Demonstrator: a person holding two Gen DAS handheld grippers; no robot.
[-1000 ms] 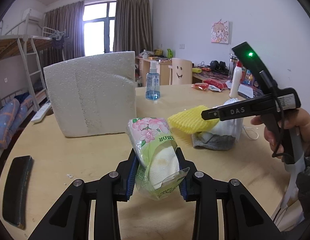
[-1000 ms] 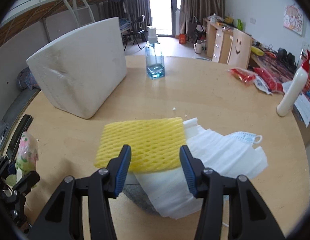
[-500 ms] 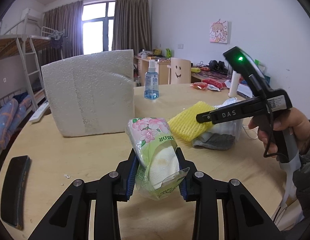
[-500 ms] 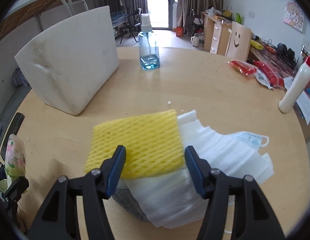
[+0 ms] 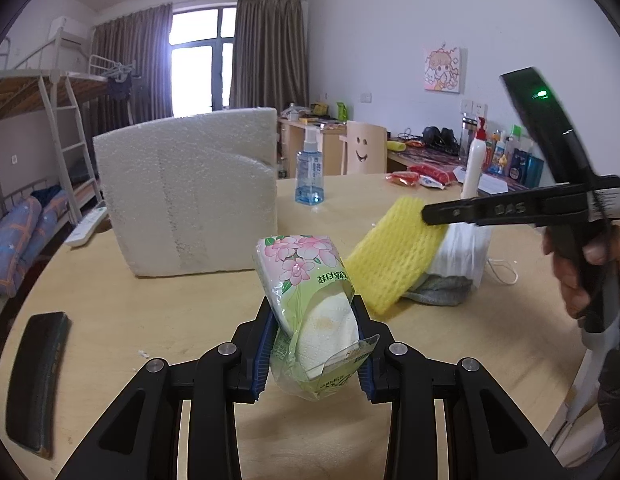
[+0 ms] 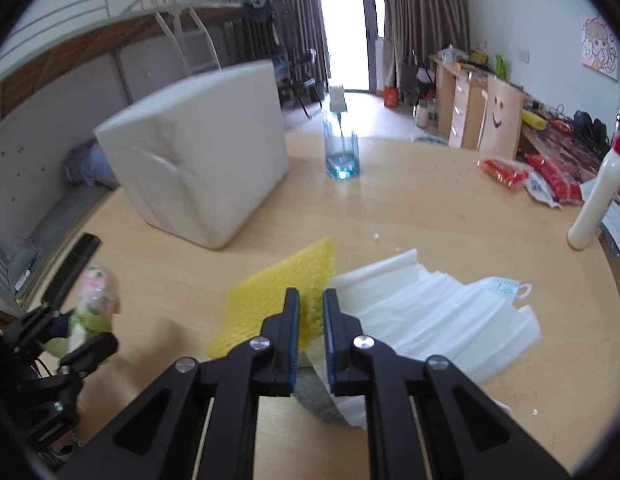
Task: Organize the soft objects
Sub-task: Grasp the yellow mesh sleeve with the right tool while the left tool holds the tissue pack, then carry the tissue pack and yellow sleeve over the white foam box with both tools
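While my right gripper (image 6: pixel 310 312) has just snapped closed on the near edge of the yellow foam net (image 6: pixel 277 292), that net tilts up off the white mask stack (image 6: pixel 426 312) at about one o'clock. My left gripper (image 5: pixel 314 340) clamps a floral tissue pack (image 5: pixel 310 292) bearing print I cannot read. Open tabletop (image 5: pixel 149 312) lies toward eleven o'clock, short of the white foam block (image 5: pixel 189 196). "DAS" marks the right gripper's arm; a spray bottle (image 5: pixel 309 178) stands at twelve.
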